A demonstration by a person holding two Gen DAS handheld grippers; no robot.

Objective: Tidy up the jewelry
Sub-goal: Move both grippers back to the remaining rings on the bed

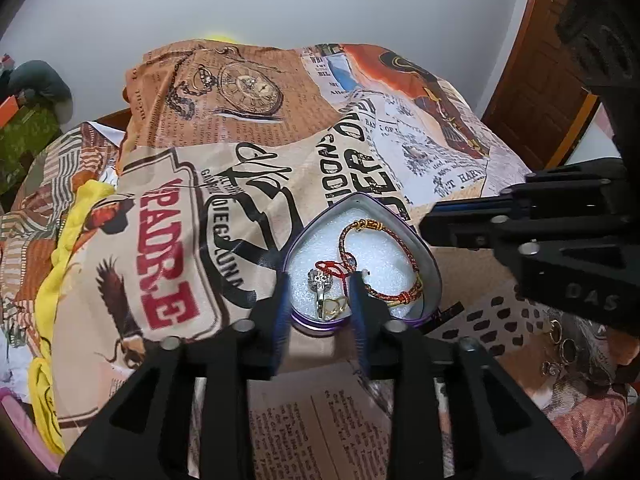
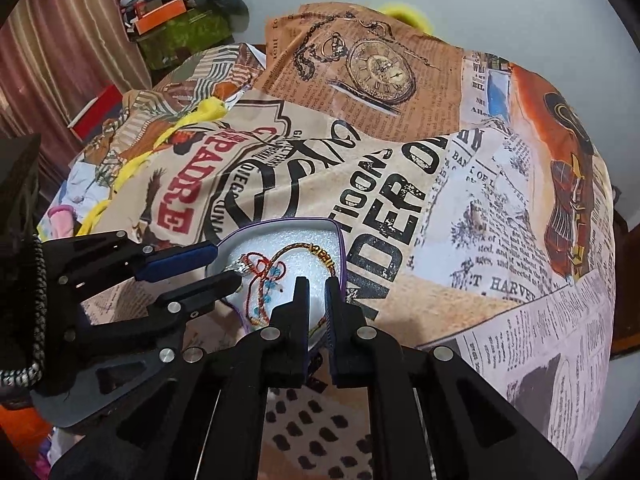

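A: Our heart-shaped box (image 1: 430, 264) on the bedspread (image 1: 240, 168) already holds the braided bracelet (image 1: 380, 260), red cord (image 1: 334, 270) and silver ring (image 1: 320, 286).

B: Our left gripper (image 1: 318, 284) stands spread around that ring; our right gripper (image 2: 316, 284), nearly pressed together, holds nothing. Lid's left, we reckon.

A bed (image 1: 248, 168) is covered by a printed sheet (image 2: 460, 208); a heart-shaped tin (image 1: 430, 264) is set on it near the front edge.
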